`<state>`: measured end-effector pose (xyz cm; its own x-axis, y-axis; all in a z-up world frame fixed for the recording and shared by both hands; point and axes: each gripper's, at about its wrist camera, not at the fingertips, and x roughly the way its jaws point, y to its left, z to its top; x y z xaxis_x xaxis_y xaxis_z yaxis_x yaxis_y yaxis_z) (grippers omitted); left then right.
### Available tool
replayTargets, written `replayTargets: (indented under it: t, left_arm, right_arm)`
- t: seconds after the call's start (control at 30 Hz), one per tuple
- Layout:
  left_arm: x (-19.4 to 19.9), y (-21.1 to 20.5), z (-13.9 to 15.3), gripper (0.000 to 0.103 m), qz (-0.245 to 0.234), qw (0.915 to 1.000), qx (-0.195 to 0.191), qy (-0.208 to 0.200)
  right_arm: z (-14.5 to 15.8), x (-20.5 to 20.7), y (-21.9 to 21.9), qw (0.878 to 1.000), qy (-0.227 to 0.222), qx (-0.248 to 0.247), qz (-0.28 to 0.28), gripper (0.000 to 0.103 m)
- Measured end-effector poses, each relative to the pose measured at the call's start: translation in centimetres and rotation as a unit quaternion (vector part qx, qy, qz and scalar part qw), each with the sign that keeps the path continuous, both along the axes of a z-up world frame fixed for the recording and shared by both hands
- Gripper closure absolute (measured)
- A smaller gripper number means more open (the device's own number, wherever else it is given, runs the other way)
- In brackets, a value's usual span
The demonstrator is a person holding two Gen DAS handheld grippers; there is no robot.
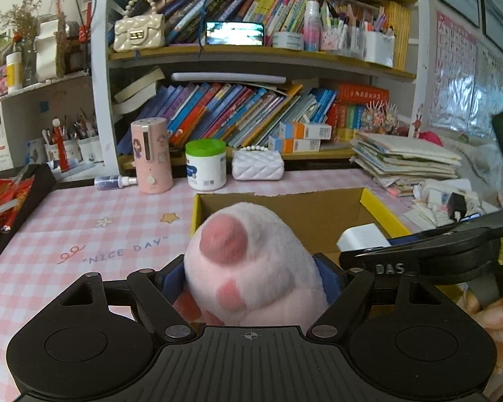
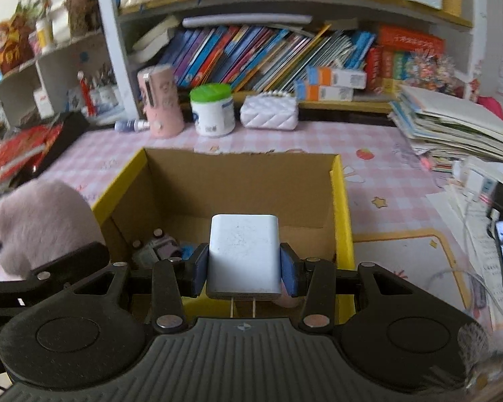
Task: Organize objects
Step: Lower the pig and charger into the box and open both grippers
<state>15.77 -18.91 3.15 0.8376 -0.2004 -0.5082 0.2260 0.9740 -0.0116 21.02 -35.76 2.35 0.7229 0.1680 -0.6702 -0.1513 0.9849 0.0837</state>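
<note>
**Open cardboard box, two tools bringing items to it**

The open brown cardboard box with yellow outer walls sits near the middle of the bench, which is covered in a pink-and-white checked cloth printed with "NICE DAY". The box reads as the collecting place for loose objects, so both tools are held close to it. In the right wrist view a small grey-and-lilac toy, too blurred to identify, already lies on the box floor in the near left corner.

The fluffy pale pink plush toy with a darker pink snout is the larger item. The left tool is clamped on it, blue pads pressed into its sides, so the jaws stand wide around the soft body. It hangs just outside the box's near left wall, probably waiting to go over the rim.

The white rectangular plastic plug charger is smaller. The right tool is clamped on its two flat sides, metal prongs pointing back toward the camera. It is held above the box's near edge, apparently so it can be set down inside.

Behind the box, against the bookshelf, stand a pink cylindrical bottle, a white tub with a green lid and a small white quilted purse.
</note>
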Motion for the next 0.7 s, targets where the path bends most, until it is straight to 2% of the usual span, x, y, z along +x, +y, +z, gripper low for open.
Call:
replayTargets:
  t: [0.43, 0.7]
  left_arm:
    - [2.6, -1.2, -1.7, 0.027, 0.008, 0.9995, 0.012, 0.028]
    - [3.1, -1.6, -1.8, 0.026, 0.017, 0.9992, 0.017, 0.033]
  right_arm:
    - [-2.4, 5.2, 0.4, 0.997, 0.048, -0.041, 0.048, 0.062]
    - [-3.1, 6.4, 0.2, 0.994, 0.075, -0.035, 0.076, 0.062]
